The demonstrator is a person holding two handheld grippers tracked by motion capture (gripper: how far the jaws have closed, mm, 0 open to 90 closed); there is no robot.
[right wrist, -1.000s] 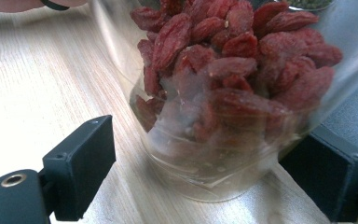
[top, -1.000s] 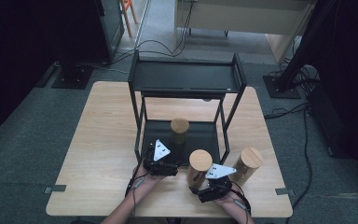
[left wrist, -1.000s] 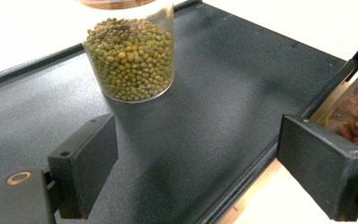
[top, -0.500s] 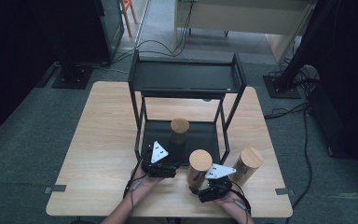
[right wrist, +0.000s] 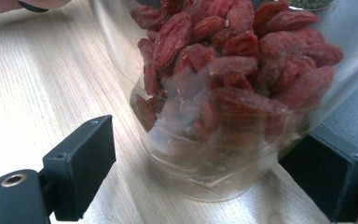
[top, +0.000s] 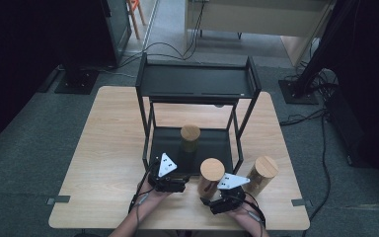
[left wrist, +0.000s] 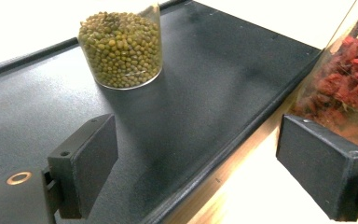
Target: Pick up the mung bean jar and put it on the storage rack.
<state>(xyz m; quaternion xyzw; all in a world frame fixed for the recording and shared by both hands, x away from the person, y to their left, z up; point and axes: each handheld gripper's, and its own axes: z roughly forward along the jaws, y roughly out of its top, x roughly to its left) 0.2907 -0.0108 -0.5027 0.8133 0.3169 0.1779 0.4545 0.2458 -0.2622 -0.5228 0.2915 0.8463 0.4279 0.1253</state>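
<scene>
Right gripper (right wrist: 205, 163) straddles my jar of red dried berries (right wrist: 233, 88), upright dead ahead; jaws wide, not pinching. Left gripper (left wrist: 200, 163) gapes empty beside it.

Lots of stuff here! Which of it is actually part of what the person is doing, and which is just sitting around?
Part of the job:
- jar of red dried fruit, between the right gripper's open jaws
- jar of green beans on the black shelf rack's lower tray
- left gripper, open, nothing in it

Just sitting around:
- third wooden-lidded jar at the right
- cables on the floor
</scene>
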